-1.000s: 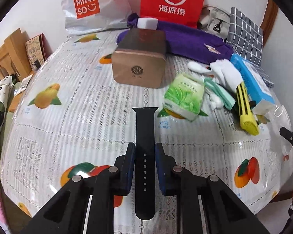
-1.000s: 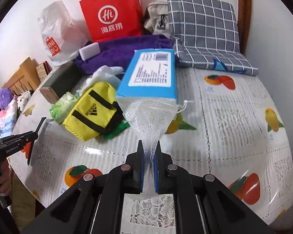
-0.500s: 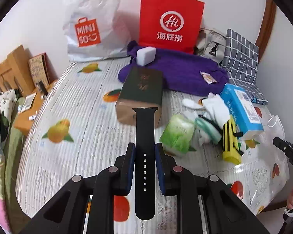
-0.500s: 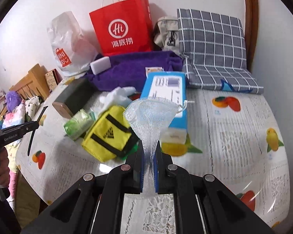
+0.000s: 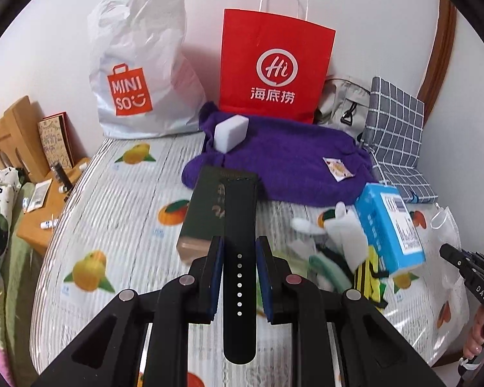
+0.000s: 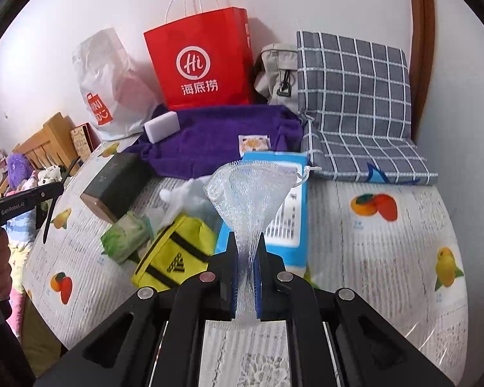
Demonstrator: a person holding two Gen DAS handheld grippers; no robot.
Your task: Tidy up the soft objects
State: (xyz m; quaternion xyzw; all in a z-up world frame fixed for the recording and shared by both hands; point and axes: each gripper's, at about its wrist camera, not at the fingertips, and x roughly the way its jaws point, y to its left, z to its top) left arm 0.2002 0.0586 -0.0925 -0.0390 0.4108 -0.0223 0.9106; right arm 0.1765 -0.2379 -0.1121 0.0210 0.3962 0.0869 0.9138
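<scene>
Watch strap [image 5: 239, 258] is clamped in my left gripper [image 5: 239, 254], fingers tight; right gripper [image 6: 246, 258] pinches the mesh bag [image 6: 248, 193], yellow pouch [image 6: 174, 254] at 10 o'clock.

Both the left gripper [image 5: 239, 259] and right gripper [image 6: 246, 259] seem clamped, raised.

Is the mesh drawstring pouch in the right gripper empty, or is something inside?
Empty: the mesh pouch is see-through, showing only the blue pack behind it.

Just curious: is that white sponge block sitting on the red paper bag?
No, the white sponge block lies on the purple towel, in front of the red paper bag.
</scene>
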